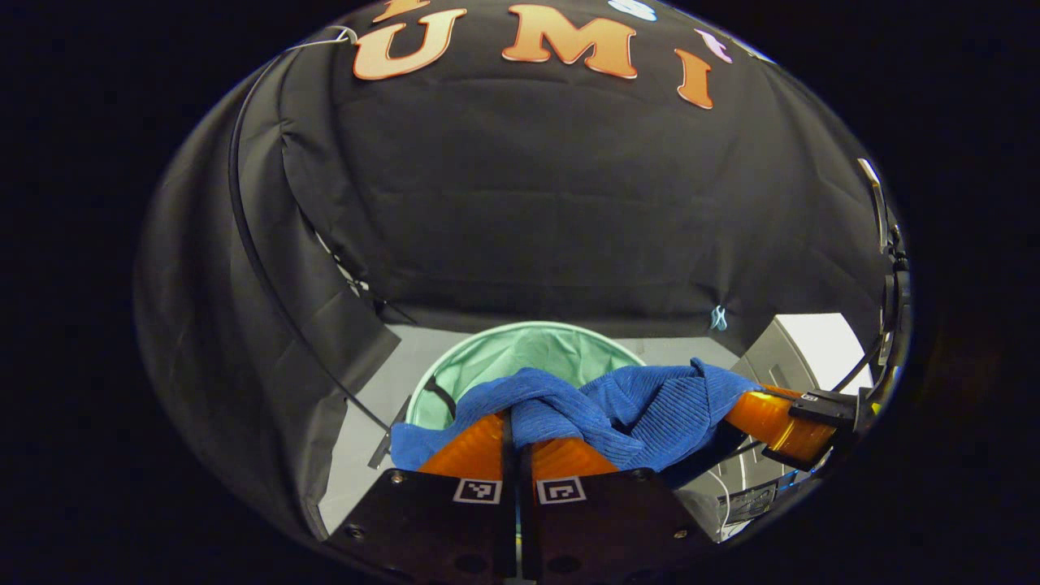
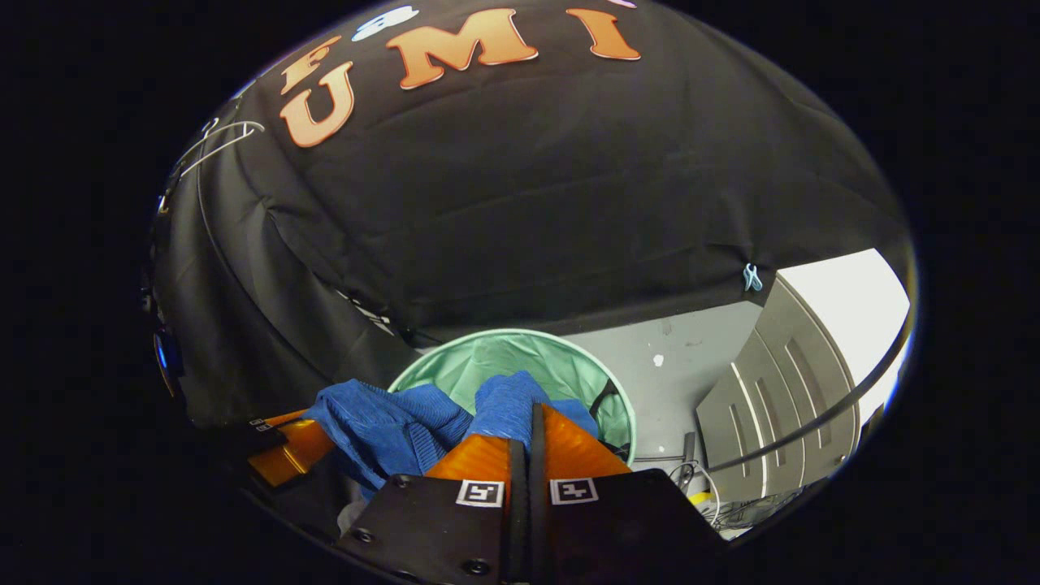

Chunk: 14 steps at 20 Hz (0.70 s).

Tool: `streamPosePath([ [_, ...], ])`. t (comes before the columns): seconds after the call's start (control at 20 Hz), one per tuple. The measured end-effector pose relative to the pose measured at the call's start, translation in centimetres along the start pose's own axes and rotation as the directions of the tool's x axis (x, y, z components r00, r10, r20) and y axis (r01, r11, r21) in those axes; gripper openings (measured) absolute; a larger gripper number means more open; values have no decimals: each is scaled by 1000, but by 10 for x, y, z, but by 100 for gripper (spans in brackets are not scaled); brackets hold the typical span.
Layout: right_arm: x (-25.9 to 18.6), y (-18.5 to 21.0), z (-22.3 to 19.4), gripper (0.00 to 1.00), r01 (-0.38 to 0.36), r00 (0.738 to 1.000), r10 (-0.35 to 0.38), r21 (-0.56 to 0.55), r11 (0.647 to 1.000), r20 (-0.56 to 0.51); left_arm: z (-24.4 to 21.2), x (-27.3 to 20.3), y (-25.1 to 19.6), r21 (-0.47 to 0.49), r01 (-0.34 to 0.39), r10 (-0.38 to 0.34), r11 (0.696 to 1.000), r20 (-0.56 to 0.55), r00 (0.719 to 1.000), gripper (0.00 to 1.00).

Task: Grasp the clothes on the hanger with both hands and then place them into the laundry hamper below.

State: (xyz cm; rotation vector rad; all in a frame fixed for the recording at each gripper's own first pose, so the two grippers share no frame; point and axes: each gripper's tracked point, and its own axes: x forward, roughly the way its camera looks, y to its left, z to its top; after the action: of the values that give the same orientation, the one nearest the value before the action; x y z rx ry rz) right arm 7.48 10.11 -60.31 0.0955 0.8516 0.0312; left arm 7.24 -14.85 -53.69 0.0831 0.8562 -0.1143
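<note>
Blue knit garment (image 1: 617, 410) pinched in closed left gripper (image 1: 517, 435) and right gripper (image 2: 526, 435) | near green hamper (image 2: 569, 366) | carry farther over rim before releasing.

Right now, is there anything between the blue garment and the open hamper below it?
Nothing visible blocks it. The blue garment, clamped by the left gripper and right gripper, hangs above the green hamper, whose open mouth shows bare lining.
</note>
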Motion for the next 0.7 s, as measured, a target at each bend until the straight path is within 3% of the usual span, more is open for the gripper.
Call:
streamPosePath([
  [0.5,51,-7,-58,8,51,986,-56,-35,998,-158,-66,40,17,-42,-74,65,996,-191,979,3],
  [0.7,47,-10,-66,11,72,979,-78,-34,997,-187,-75,40,21,-57,-99,83,993,-225,971,10],
])
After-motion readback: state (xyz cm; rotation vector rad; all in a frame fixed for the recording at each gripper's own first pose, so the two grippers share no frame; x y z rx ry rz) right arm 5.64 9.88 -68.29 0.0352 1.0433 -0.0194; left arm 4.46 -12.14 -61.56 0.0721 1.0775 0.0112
